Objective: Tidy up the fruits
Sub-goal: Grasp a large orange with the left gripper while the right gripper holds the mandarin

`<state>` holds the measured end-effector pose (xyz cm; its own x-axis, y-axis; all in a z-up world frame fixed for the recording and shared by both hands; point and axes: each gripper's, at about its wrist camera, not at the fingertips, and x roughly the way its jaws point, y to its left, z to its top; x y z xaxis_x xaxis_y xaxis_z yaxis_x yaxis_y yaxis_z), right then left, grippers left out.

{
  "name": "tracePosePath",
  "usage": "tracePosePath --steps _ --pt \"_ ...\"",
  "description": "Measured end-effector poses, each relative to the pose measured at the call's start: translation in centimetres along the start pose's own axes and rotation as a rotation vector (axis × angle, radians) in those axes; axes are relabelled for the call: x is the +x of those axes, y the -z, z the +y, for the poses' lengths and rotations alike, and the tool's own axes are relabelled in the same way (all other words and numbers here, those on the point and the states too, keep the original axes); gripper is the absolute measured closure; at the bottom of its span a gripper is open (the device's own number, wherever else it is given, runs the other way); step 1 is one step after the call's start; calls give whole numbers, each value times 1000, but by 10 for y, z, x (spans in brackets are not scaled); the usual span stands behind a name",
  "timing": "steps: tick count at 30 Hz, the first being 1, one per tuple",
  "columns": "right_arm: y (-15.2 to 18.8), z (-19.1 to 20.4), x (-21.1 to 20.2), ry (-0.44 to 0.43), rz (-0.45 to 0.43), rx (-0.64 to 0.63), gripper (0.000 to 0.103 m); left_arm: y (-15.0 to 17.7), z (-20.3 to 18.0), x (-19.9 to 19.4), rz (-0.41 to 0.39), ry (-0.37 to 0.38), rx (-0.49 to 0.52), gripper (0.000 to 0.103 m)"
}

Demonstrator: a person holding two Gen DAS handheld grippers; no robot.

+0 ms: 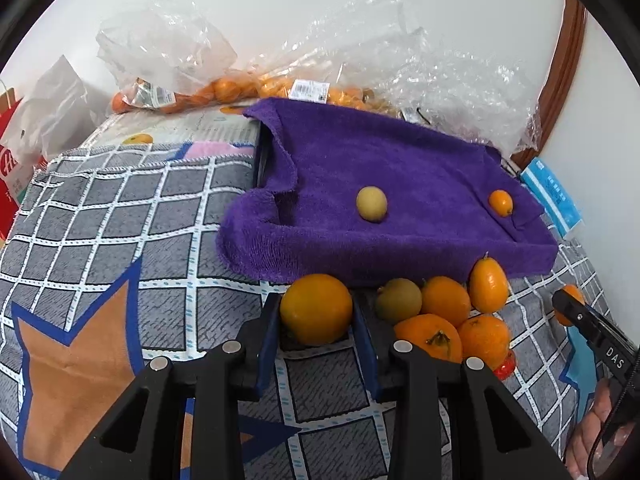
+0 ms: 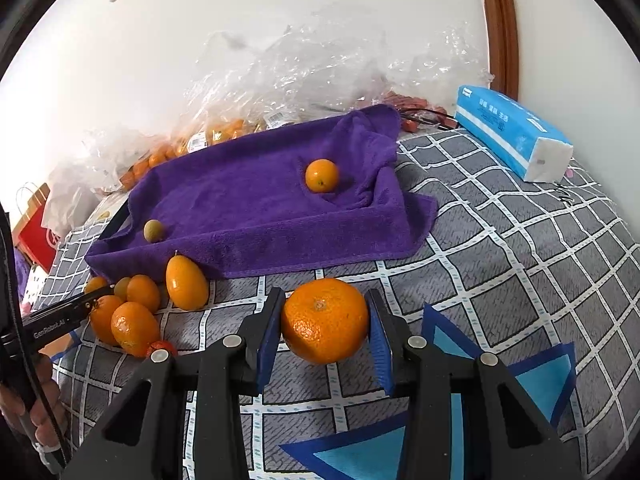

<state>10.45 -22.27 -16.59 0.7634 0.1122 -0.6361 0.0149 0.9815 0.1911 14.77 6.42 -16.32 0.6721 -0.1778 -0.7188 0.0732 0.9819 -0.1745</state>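
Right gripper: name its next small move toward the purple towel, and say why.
Probably lift the mandarin and carry it to the towel. The right gripper has its fingers against the fruit's sides, and the towel, draped like a tray, holds only a small orange and a greenish fruit, so there is room.

Two fruits in purple-towel-lined tray point(image 1: 400, 168): yellowish one point(image 1: 371, 203), small orange one point(image 1: 501, 202). Loose pile point(image 1: 444, 316) on bedspread before it; two fruits gripped.
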Motion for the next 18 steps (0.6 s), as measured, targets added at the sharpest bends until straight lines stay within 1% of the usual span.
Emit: tracePosePath --steps 7,9,13,15,18 --pt "0 0 -2 -3 -11 -3 63 3 1 -25 -121 -17 -14 70" --pt "0 -1 -3 1 -12 1 63 4 -1 -31 -155 -24 -3 70" --pt "1 -1 -5 9 -22 1 63 6 -14 -44 -231 -43 56 70" --pt "1 -2 -7 6 -29 5 63 8 -19 -48 -251 -57 79 70" --pt "1 -2 -7 1 -28 4 63 8 -20 -51 -265 -56 82 70"
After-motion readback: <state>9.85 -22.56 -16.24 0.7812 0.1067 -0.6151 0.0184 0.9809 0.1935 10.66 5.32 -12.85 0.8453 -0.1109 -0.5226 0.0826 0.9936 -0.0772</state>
